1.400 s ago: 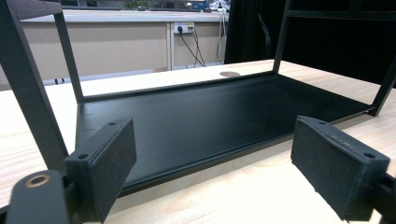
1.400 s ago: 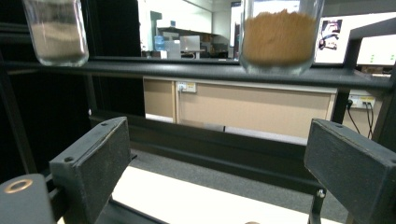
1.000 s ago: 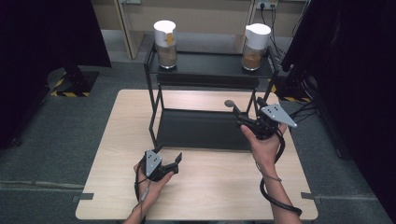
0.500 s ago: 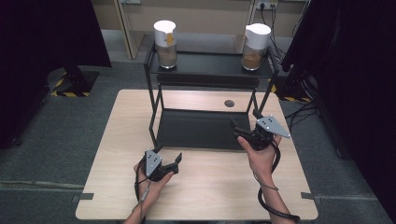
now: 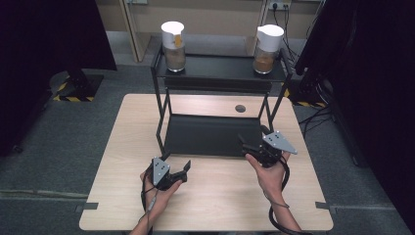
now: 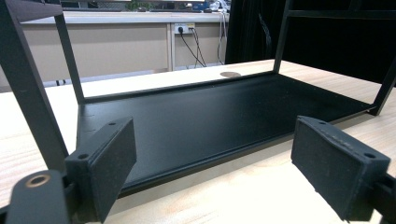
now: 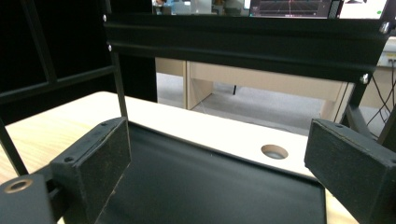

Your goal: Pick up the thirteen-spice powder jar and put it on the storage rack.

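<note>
A black two-level metal rack [image 5: 220, 73] stands on the far half of a light wooden table [image 5: 220, 200]. On its top level sit two clear jars with white tops and brown contents, one at the left [image 5: 173, 40] and one at the right [image 5: 265, 44]. My left gripper [image 5: 177, 161] rests low by the front left corner of the rack's lower tray [image 5: 210, 134]. Its jaws are open and empty and face the tray [image 6: 196, 112]. My right gripper [image 5: 244, 146] hovers at the tray's front right corner, open, with nothing between its pads [image 7: 100, 154].
A round cable hole [image 5: 240, 108] lies in the table behind the rack. The rack's thin uprights [image 5: 160, 117] frame the tray at its corners. Bare tabletop stretches in front of both hands. Dark curtains and grey floor surround the table.
My right gripper has dropped and drawn back toward the table's front, from above the tray's right side to its front right corner. The left gripper has stayed put.
</note>
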`<state>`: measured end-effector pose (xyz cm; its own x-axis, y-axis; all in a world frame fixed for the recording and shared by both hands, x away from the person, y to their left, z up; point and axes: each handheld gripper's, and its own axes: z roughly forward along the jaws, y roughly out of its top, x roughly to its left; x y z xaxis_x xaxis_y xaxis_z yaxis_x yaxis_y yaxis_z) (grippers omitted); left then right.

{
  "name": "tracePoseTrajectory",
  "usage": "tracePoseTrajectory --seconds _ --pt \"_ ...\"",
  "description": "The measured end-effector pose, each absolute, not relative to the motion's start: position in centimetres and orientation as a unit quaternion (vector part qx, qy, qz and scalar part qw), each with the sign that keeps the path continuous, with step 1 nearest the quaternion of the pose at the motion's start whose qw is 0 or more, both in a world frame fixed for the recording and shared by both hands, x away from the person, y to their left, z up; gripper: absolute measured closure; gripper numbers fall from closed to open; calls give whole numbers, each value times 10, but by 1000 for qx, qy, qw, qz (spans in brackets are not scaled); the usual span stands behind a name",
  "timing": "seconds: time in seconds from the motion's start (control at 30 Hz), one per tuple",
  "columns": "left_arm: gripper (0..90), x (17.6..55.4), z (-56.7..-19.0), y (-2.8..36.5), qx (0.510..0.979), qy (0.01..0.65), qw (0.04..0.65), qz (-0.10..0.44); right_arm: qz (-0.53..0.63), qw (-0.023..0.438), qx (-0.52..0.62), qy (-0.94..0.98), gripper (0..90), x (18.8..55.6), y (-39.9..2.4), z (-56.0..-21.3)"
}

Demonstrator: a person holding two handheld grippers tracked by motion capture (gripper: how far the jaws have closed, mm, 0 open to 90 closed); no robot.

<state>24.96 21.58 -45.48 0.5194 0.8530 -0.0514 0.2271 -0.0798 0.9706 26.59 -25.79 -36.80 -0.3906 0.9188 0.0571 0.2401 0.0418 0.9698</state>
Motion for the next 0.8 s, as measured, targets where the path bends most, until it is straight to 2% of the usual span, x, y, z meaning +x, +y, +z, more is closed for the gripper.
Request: tracePoseTrajectory --seconds 0.8 --pt "134 249 -455 215 676 399 549 287 505 284 464 669 74 246 -260 -409"
